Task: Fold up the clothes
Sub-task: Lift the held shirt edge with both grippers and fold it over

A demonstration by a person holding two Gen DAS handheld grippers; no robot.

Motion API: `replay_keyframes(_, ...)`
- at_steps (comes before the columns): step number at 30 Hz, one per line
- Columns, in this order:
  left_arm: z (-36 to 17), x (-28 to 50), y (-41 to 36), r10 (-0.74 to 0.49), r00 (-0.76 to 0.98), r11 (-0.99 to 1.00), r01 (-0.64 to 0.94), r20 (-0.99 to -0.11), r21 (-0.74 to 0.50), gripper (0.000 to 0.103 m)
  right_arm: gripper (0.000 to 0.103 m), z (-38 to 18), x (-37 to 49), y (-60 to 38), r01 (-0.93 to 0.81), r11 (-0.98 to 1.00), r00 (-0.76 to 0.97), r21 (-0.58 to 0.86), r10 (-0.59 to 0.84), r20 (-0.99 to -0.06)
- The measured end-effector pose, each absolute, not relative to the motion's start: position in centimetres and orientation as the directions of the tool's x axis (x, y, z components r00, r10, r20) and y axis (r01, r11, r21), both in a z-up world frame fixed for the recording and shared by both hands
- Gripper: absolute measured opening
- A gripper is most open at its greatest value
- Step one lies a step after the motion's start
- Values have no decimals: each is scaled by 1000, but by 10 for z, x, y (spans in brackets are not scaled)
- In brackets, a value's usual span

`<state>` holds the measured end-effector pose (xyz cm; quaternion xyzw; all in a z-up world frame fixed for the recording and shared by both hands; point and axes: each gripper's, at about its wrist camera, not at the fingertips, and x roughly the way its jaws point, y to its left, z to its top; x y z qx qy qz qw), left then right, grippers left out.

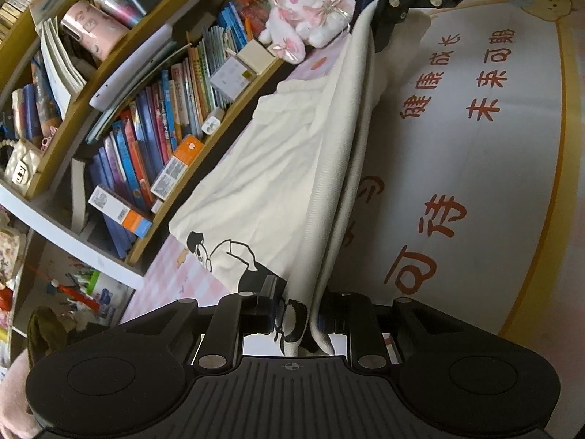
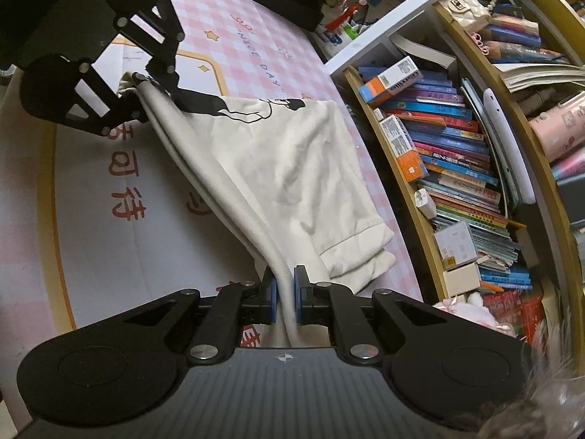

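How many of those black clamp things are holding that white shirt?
2: the right gripper pinches the white shirt near its sleeve end, and the left gripper holds the printed end.

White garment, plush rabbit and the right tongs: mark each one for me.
white garment (image 2: 292,168), right wrist view, on its flat middle panel
plush rabbit (image 1: 310,18), left wrist view, on its body
right tongs (image 2: 286,296), right wrist view, between the pads

surface: pink checked mat (image 2: 256,36) | on it: cream garment (image 2: 310,168) (partly lifted)

One white garment (image 2: 292,168), two hand-held grippers (image 2: 286,294) (image 1: 296,314), one plush toy (image 1: 310,18).
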<state>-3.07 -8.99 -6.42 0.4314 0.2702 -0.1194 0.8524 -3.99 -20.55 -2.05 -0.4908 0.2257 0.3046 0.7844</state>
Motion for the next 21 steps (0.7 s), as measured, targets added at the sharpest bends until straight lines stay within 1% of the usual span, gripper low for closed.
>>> replay_keyframes(7,-64,-34,-87,2,819,574,468,-573,672,21,8,-28,-41,-208,-711,317,700,-628,238,-673)
replay_keyframes(8,-64,-34,-86,-3,818,569,475,-576,671,20,10,-31,-42,-209,-712,315,699,-628,233,-676)
replay_keyframes(10,-64,-35,-85,-14,814,559,488,-581,670,19,19,-35,-43,-210,-710,315,700,-630,222,-678)
replay_keyframes(11,-63,-35,-85,-21,813,556,493,-582,669,18,29,-37,-44,-211,-705,313,706,-637,216,-675)
replay_keyframes(12,-63,-36,-84,-27,811,553,499,-584,667,17,35,-40,-44,-212,-698,311,712,-645,210,-670)
replay_keyframes(13,-63,-36,-84,-34,809,550,506,-587,665,15,35,-42,-44,-213,-699,310,711,-644,208,-672)
replay_keyframes(14,-62,-36,-85,-41,805,546,514,-592,661,14,35,-43,-44,-214,-703,310,707,-640,207,-676)
replay_keyframes(16,-62,-36,-85,-50,800,539,525,-598,658,10,27,-47,-43,-215,-712,305,697,-632,206,-686)
replay_keyframes(17,-62,-35,-85,-54,797,537,532,-602,655,7,17,-49,-43,-215,-719,298,691,-628,207,-693)
replay_keyframes(18,-63,-36,-85,-58,794,533,537,-605,654,7,13,-51,-44,-215,-727,292,683,-621,209,-700)
replay_keyframes(20,-63,-37,-85,-62,789,523,547,-611,654,5,8,-52,-46,-215,-739,286,670,-610,216,-710)
replay_keyframes(21,-62,-38,-85,-66,786,520,552,-614,651,5,7,-52,-47,-216,-742,287,667,-606,219,-712)
